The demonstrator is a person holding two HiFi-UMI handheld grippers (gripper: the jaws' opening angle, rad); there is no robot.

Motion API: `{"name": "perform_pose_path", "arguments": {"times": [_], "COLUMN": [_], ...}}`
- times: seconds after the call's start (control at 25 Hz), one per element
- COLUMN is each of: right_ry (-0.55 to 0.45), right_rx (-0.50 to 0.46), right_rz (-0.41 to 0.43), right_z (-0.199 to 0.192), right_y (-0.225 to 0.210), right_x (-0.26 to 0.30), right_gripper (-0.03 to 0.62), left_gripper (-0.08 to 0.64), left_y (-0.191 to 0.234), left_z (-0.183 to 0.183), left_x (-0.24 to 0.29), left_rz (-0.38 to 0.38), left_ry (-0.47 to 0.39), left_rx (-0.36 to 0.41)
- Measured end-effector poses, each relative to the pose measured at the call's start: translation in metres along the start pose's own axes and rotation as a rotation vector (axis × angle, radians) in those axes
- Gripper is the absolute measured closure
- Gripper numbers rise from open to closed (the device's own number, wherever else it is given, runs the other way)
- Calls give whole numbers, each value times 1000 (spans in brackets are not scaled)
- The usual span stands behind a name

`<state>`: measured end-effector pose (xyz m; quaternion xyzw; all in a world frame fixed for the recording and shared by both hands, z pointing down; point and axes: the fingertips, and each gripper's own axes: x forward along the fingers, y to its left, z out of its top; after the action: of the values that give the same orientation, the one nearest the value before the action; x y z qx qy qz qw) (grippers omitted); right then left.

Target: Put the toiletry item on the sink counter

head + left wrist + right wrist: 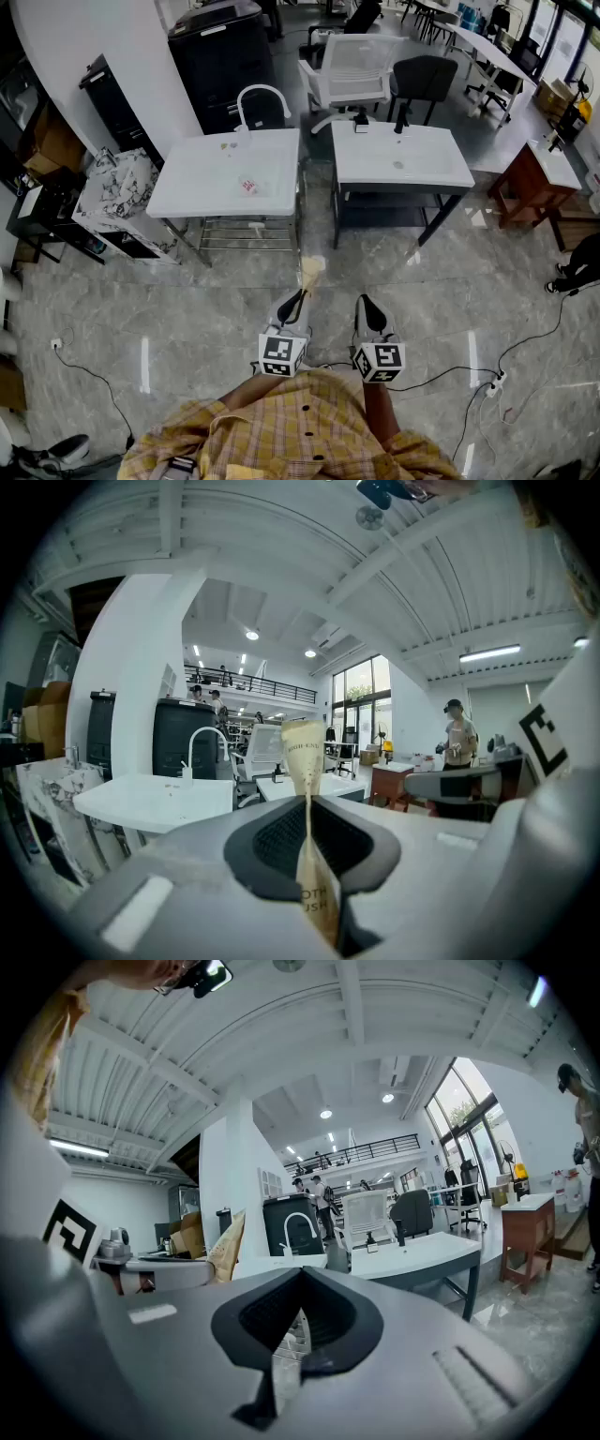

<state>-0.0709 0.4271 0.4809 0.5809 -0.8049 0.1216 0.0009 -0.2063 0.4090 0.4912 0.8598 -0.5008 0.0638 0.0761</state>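
**A:** Out on the open floor, well apart from the white sink counter [187, 192]: left gripper [300, 298] clamped nearly closed on the toothbrush packet [304, 747], carried upright, pinched only low down.

**B:** Shaky hold, probably. Thin paper sleeve, mostly standing free above the pads. Could twist or slide out on the walk over, given any jolt.

**A:** And the right gripper [367, 317]?

**B:** Pressed together, nothing between. No backup if the packet slips.

**A:** Anything else worth watching?

**B:** Two counters ahead. Easy to drift toward the second counter [403, 159] on the right, if the wrong one for the job. Also a small red-and-white item [248, 186] already lying on the nearer top, so could get knocked by a careless set-down.

**A:** And at release?

**B:** Might tip over or skid off the edge if let go upright, or too close to the front rim. Safer laid flat, clear of the faucet [262, 94].
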Motion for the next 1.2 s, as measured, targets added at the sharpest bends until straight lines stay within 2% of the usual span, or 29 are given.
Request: {"name": "perform_pose_path", "arguments": {"times": [0.28, 0.6, 0.88, 1.2], "right_ry": [-6, -16, 6, 13], "right_rx": [-24, 14, 17, 23], "right_rz": [-26, 12, -33, -44], "right_z": [2, 1, -7, 13], "right_y": [-16, -27, -65, -115], "right_x": [1, 7, 24, 74], "right_gripper": [594, 593, 593, 593], "left_gripper": [543, 543, 546, 551], "left_y": [-8, -17, -25, -21], "left_z": [1, -2, -5, 7], "left_x": [6, 20, 68, 139], "left_rz": [11, 6, -24, -28], "left_ry": [-11, 4, 3, 5], "left_rx": [-3, -8, -17, -40]}}
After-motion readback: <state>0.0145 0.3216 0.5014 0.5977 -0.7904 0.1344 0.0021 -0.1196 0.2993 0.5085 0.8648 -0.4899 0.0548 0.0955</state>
